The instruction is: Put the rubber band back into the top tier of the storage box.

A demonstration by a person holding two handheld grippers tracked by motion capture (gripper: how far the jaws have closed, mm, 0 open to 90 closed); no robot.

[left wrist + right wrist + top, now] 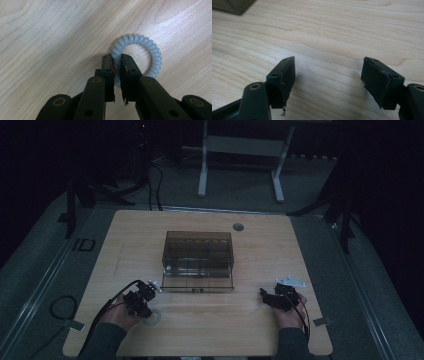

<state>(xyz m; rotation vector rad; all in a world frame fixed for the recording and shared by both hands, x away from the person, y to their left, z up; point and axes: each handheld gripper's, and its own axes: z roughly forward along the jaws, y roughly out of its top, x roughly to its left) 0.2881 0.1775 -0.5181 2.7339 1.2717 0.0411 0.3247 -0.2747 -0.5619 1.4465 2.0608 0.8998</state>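
A pale spiral hair tie (147, 53) lies flat on the wooden table (210, 320); from the high view the hair tie (154, 318) sits near the front left. My left gripper (117, 60) is shut on the near-left part of its coil, the jaws pinching the ring. In the high view that left gripper (145, 312) sits just left of the tie. My right gripper (328, 75) stands open over bare wood with nothing between its fingers; the high view shows the right gripper (265, 295) at the front right. A smoky clear drawer box (198, 257) stands mid-table, its low drawer pulled out.
A round grommet (238, 227) sits in the table behind the box. A corner of the box's drawer (232, 6) shows at the top left of the right gripper view. Cables trail from both grippers off the front edge. A desk frame (240, 155) stands beyond the table.
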